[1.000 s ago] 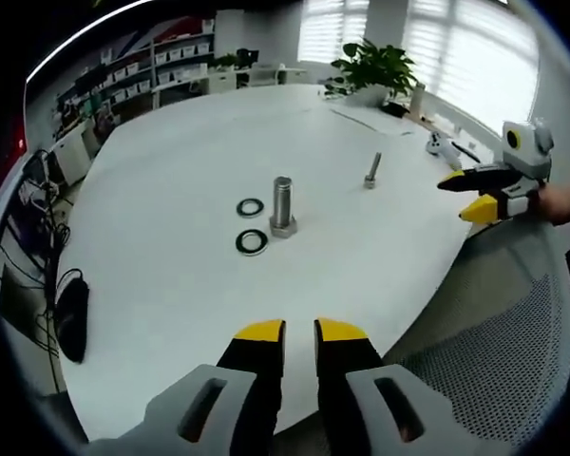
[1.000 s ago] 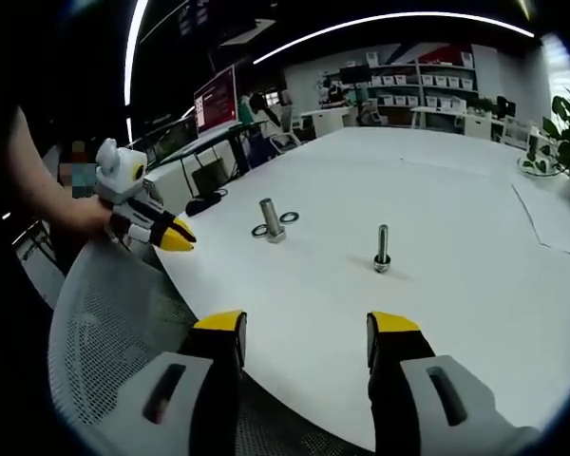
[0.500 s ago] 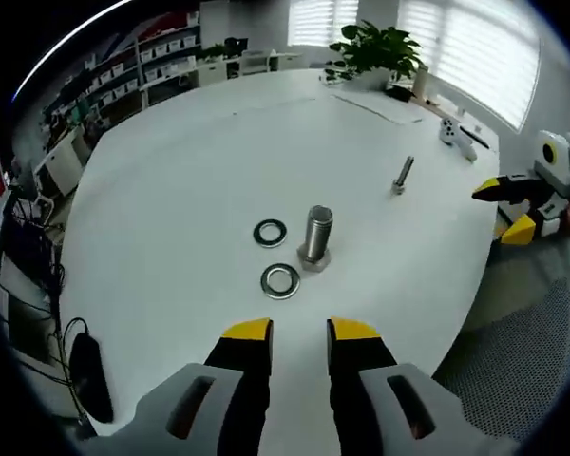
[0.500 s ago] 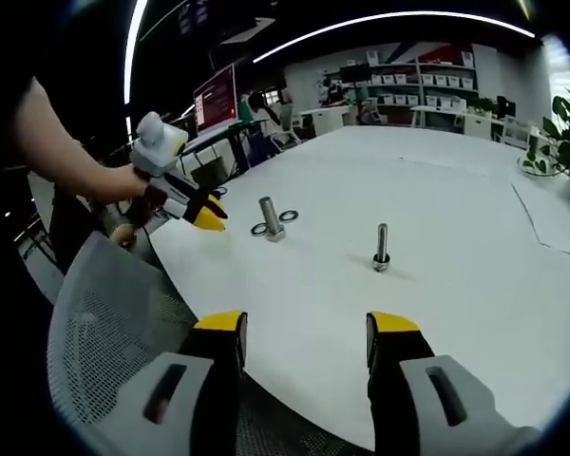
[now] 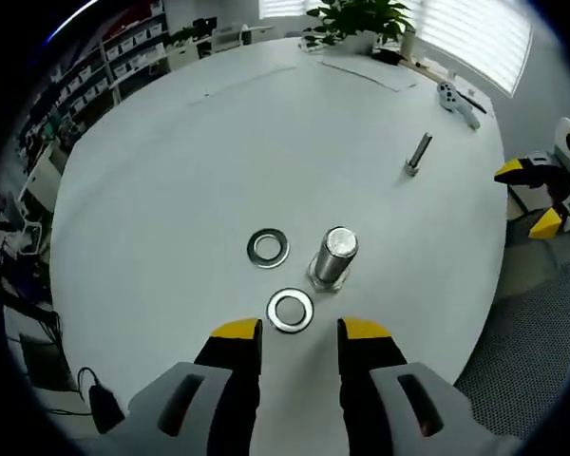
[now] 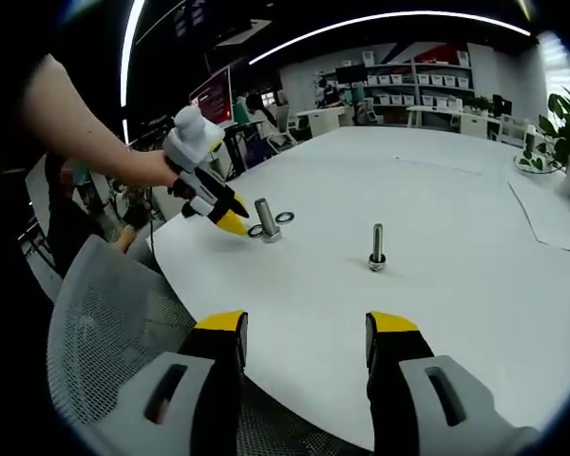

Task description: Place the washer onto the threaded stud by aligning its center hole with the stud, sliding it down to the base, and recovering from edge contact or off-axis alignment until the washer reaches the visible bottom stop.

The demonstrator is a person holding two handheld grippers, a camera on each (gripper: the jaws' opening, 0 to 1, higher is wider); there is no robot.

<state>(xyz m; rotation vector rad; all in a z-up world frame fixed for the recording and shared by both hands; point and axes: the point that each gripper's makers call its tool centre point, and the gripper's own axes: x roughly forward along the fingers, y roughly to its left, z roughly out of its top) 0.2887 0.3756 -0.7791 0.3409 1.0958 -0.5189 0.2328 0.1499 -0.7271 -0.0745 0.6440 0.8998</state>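
Across the white desk (image 5: 171,161), which spreads wide under both of your grippers, work down from the big things. Your left gripper (image 5: 297,330) hangs low over the near edge with its jaws parted and nothing between them; your right gripper (image 6: 306,325) sits back off the desk edge over a mesh chair (image 6: 104,332), jaws likewise spread and empty.

Just ahead of your left jaws stands the thick threaded stud (image 5: 334,256), upright on its hex base. A thinner bolt (image 5: 418,152) stands well apart, further across the desk. Two washers lie flat: the near washer (image 5: 290,311) right in front of your left jaws and just beside the stud's base, and the far washer (image 5: 267,247) a little beyond it. Neither is on the stud yet.

Judging by look, a washer is stiff, light, thin steel and likely slick; lying flat, it offers little to pinch. You will probably have to catch it across its outer rim, or tip one edge up first, and keep the hole clear for the stud.

Your left gripper view shows the washers as open rings with clear centre holes. Your right gripper view shows them only as small marks at the stud's foot, but it gives the left gripper's downward tilt and the hand (image 6: 157,166) holding it.
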